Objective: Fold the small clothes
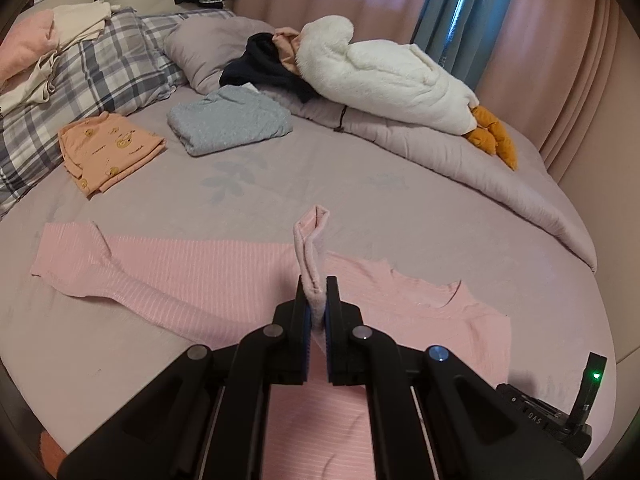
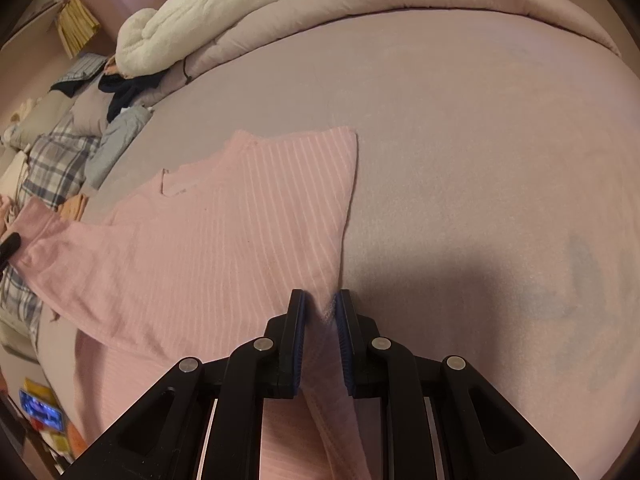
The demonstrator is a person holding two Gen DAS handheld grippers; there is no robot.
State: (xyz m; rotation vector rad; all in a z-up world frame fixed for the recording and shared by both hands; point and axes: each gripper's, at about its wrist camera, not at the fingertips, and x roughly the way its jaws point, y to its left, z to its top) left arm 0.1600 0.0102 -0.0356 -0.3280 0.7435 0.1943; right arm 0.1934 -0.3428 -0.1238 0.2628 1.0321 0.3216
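Observation:
A pink striped long-sleeve top (image 1: pixel 224 276) lies spread on the mauve bed sheet (image 1: pixel 360 192). My left gripper (image 1: pixel 317 286) is shut on a fold of the top's fabric, which stands up between its fingers. One sleeve stretches out flat to the left. In the right wrist view the same top (image 2: pixel 224 240) lies ahead and to the left. My right gripper (image 2: pixel 320 300) is shut on the top's folded edge near its lower corner, low over the sheet. The left gripper's fingertip (image 2: pixel 10 244) shows at the far left, on the sleeve.
A folded orange garment (image 1: pixel 108 148) and a folded grey-blue garment (image 1: pixel 228 120) lie further up the bed. A plaid pillow (image 1: pixel 80 80), a rolled duvet (image 1: pixel 460 152), a white goose plush (image 1: pixel 384 76) and dark clothes (image 1: pixel 264 68) lie at the back. Curtains hang behind.

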